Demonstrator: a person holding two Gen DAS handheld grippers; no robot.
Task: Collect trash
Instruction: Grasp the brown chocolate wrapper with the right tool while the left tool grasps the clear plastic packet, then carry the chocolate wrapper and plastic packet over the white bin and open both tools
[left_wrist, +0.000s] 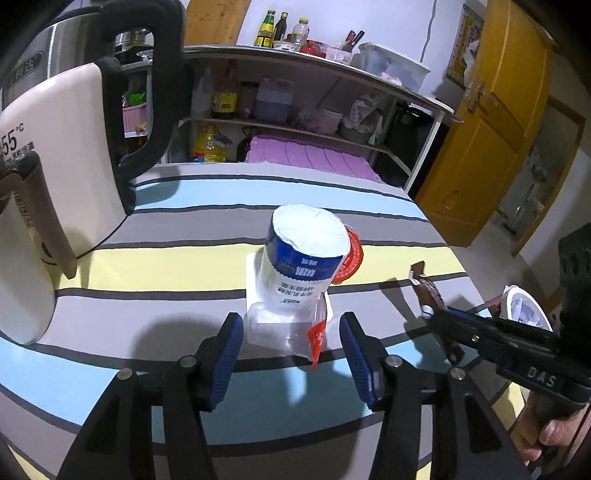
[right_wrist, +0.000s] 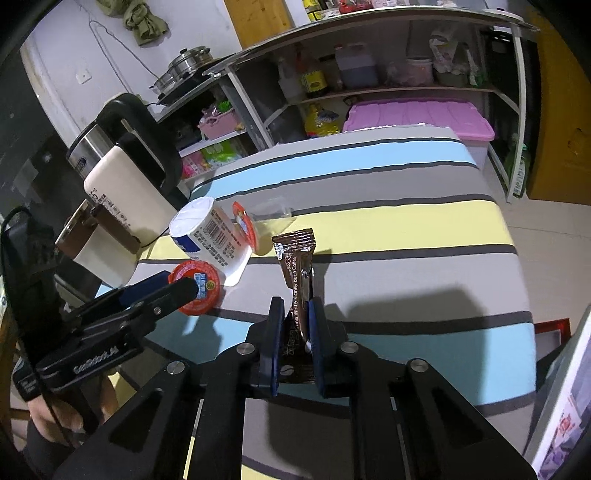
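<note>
A white yoghurt cup (left_wrist: 303, 258) with a blue band stands upside down on the striped table (left_wrist: 184, 266); it also shows in the right wrist view (right_wrist: 210, 232). A small clear cup with a red foil lid (left_wrist: 291, 328) lies just in front of my open left gripper (left_wrist: 291, 350); the right wrist view shows that lid (right_wrist: 195, 286) behind the left gripper's fingers (right_wrist: 155, 291). Another red lid (left_wrist: 351, 258) lies behind the yoghurt cup. My right gripper (right_wrist: 297, 314) is shut on a brown coffee sachet (right_wrist: 297, 262), also seen in the left wrist view (left_wrist: 424, 291).
A cream electric kettle (left_wrist: 62, 147) and a cream mug (left_wrist: 22, 258) stand at the table's left. A clear plastic cup (right_wrist: 273, 210) lies on the yellow stripe. A shelf rack (left_wrist: 295, 122) and a purple bin (left_wrist: 310, 155) stand beyond the table. A white bowl (left_wrist: 524, 306) sits at the right edge.
</note>
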